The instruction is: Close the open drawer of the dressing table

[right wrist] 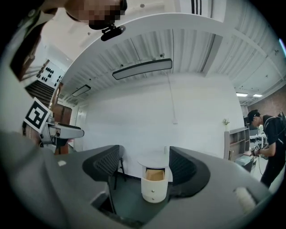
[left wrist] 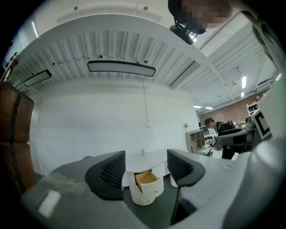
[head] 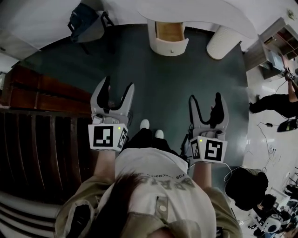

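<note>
Drawer [head: 170, 32] open, contents unseen | both grippers' fingers apart, empty

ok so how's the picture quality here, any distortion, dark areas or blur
Head view: heavy fisheye, dim; the floor looks dark while the dressing table glares white. Left gripper view: straight lines bowed, black corners, a mosaic patch at top. Right gripper view: same bend, evenly lit, open drawer small but sharp.
</note>
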`<state>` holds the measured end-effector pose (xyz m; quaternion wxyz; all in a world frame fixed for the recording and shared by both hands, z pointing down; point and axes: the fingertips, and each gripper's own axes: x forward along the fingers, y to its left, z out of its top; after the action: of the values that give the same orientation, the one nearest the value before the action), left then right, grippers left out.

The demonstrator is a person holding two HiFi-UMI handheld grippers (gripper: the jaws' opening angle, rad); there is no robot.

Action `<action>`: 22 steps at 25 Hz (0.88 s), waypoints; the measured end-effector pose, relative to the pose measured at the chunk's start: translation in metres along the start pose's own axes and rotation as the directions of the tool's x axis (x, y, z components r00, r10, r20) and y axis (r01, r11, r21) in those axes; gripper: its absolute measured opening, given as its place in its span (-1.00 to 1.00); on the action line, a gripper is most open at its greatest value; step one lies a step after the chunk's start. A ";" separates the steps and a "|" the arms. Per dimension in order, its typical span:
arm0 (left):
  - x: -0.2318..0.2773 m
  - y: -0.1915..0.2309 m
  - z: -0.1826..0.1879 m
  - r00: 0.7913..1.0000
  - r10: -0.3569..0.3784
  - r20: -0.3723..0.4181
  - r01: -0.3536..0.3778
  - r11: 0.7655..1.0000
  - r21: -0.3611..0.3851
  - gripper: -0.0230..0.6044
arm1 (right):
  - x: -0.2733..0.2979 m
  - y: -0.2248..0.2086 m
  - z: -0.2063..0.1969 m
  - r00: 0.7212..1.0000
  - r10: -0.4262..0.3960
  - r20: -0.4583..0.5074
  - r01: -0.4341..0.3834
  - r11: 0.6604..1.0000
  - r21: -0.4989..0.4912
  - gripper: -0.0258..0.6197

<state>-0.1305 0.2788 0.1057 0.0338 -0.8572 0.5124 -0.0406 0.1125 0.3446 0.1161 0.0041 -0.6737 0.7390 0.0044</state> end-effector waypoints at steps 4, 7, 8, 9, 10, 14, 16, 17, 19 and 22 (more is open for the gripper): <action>0.013 0.014 -0.020 0.999 -0.003 -0.040 0.003 1.000 -0.004 0.04 | 0.017 0.005 -0.022 0.999 -0.008 -0.051 0.009 1.000 0.005 0.18; 0.030 0.025 -0.025 0.999 -0.011 -0.040 0.010 1.000 -0.019 0.04 | 0.033 0.006 -0.028 0.998 -0.018 -0.063 0.018 1.000 0.007 0.18; 0.036 0.028 -0.025 0.999 -0.013 -0.037 0.012 1.000 -0.024 0.04 | 0.038 0.006 -0.029 0.998 -0.018 -0.065 0.019 1.000 0.004 0.18; 0.042 0.032 -0.024 0.999 -0.014 -0.032 0.014 1.000 -0.027 0.04 | 0.044 0.007 -0.028 0.998 -0.019 -0.065 0.019 1.000 0.000 0.18; 0.048 0.037 -0.023 0.999 -0.017 -0.027 0.016 0.999 -0.028 0.04 | 0.051 0.007 -0.027 0.998 -0.022 -0.064 0.022 1.000 -0.004 0.18; 0.072 0.062 -0.020 1.000 -0.031 0.004 0.031 0.999 -0.032 0.04 | 0.082 0.012 -0.022 0.998 -0.048 -0.043 0.047 0.999 -0.020 0.18; 0.085 0.078 -0.019 0.999 -0.037 0.021 0.038 0.999 -0.036 0.04 | 0.100 0.017 -0.018 0.998 -0.060 -0.030 0.059 0.998 -0.035 0.18; 0.091 0.085 -0.017 0.999 -0.038 0.028 0.039 0.998 -0.039 0.04 | 0.108 0.018 -0.015 0.998 -0.065 -0.024 0.064 0.997 -0.041 0.18; 0.102 0.098 -0.013 0.998 -0.039 0.045 0.041 0.998 -0.046 0.04 | 0.121 0.019 -0.008 0.997 -0.071 -0.011 0.071 0.996 -0.051 0.18; 0.115 0.112 -0.012 0.997 -0.049 0.062 0.052 0.997 -0.049 0.04 | 0.136 0.020 -0.004 0.996 -0.088 0.006 0.088 0.994 -0.063 0.18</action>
<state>-0.1760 0.1242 0.1108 0.0265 -0.8712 0.4901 -0.0022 0.0800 0.2110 0.1182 -0.0161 -0.7054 0.7080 0.0286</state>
